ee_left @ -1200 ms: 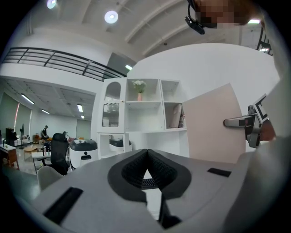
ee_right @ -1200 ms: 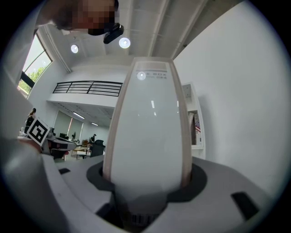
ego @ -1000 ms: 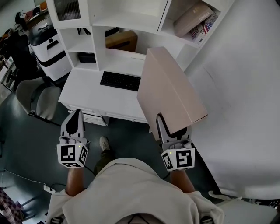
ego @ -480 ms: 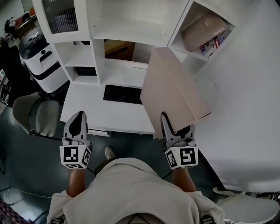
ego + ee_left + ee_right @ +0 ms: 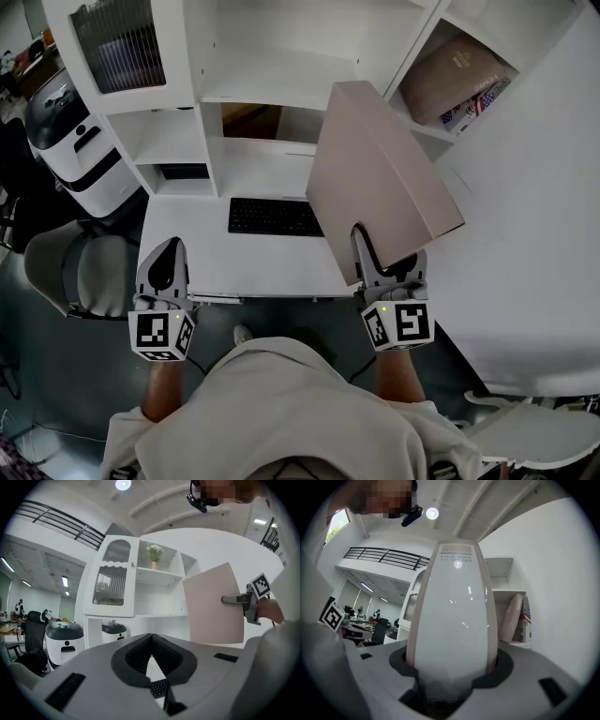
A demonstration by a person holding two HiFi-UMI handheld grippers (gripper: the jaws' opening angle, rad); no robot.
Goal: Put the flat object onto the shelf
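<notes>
While the person stands facing the white shelf unit [image 5: 281, 89], the left gripper [image 5: 167, 253] is held level out front, its jaws drawn together at the tips with nothing between them, so it looks idle. To its right, the right gripper [image 5: 384, 267] is clamped on the lower edge of the flat pale-pink box [image 5: 384, 178]. The box stands up on edge and leans away over the right end of the white table [image 5: 187, 248], clear of the table and of every shelf. I take this as the carrying step: the box is up and in the grip but not yet placed. The next move, to my eye, calls for bringing it to an open compartment, lining its thin edge with the opening and sliding it in without knocking the uprights. The compartment at upper right already holds a tan flat box [image 5: 459, 70] leaning against its wall with printed booklets beside it, so space there looks tight. Across the room from the left are a grey office chair [image 5: 70, 267], a white machine with black trim [image 5: 66, 117] and a ribbed glass cabinet door [image 5: 117, 42]. Then comes the table bearing a black keyboard [image 5: 275, 216], with a plain white wall at the right.
</notes>
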